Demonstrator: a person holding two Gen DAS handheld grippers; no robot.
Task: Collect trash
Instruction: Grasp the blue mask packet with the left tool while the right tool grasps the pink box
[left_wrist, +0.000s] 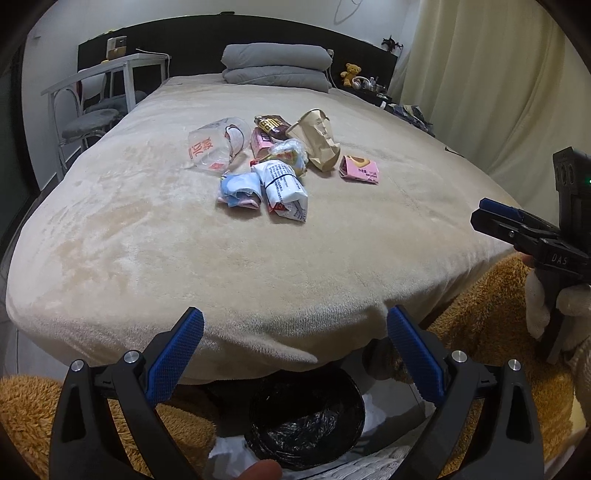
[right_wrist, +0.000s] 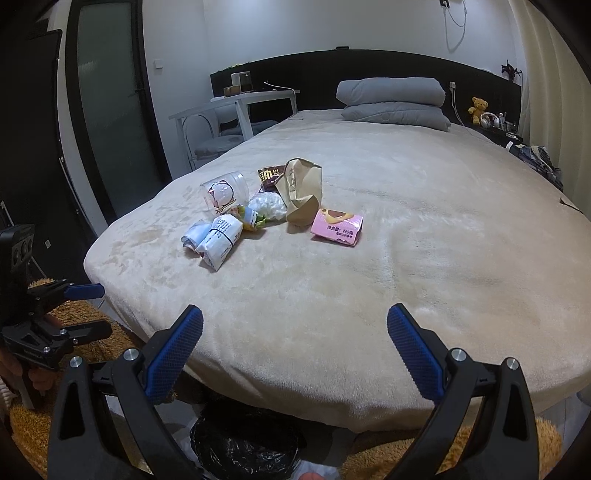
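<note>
1. Seen first from the left wrist: the left gripper (left_wrist: 295, 328) was spread wide and held nothing, poised over the near edge of the bed (left_wrist: 147, 240). The trash pile (left_wrist: 273, 158) lay well ahead of the fingertips and apart from them: a clear plastic cup (left_wrist: 216, 147), a brown paper bag (left_wrist: 317, 140), a white wrapped packet (left_wrist: 284, 192) and a pink carton (left_wrist: 360, 169). Below and behind the claw stood a bin lined with a black bag (left_wrist: 306, 417). To the claw's right, the right gripper (left_wrist: 491, 214) appeared side-on, held in a gloved hand (left_wrist: 546, 310); its spread could not be judged from this view.

2. Then from the right wrist: the right gripper (right_wrist: 295, 326) was likewise spread and empty, above the bed's near edge. The same pile lay ahead and slightly left of its fingertips, the pink carton (right_wrist: 337, 227) nearest and set apart from the paper bag (right_wrist: 301, 192). The bin (right_wrist: 247, 443) sat below the claw. The left gripper (right_wrist: 88, 310) showed far left, fingers parted.

3. Step judged in hand: the start of collection, with nothing yet grasped. The next move would call for reaching forward over the blanket, closing on one light, crushable item, then carrying it back and down to the bin.
</note>
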